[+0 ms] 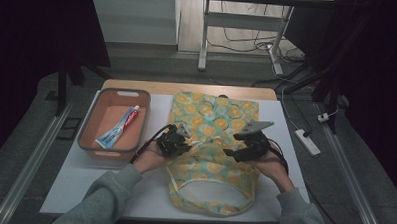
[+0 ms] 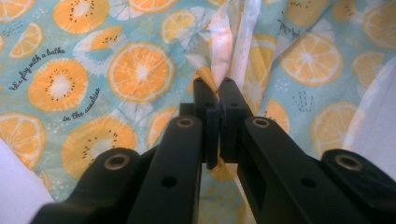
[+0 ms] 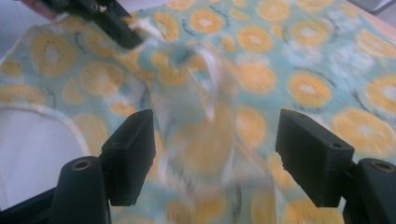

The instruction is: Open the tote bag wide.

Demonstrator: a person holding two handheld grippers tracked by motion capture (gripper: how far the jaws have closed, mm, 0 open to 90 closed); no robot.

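The left gripper pinches a fabric strap at its tips — likely to lift it off the fruit-print apron. Beside it, the right gripper is spread wide and empty above the cloth — free for a new grip

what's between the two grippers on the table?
A raised fold of the fruit-print cloth with its white strap, seen in the high view. The left gripper is shut on it; the right gripper is open.

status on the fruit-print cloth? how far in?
Done: the cloth lies spread on the table. In hand: left gripper is shut on a pinched fold of it; right gripper is open over it, gripping nothing. Left: any folding; toothpaste sits untouched in the basket.
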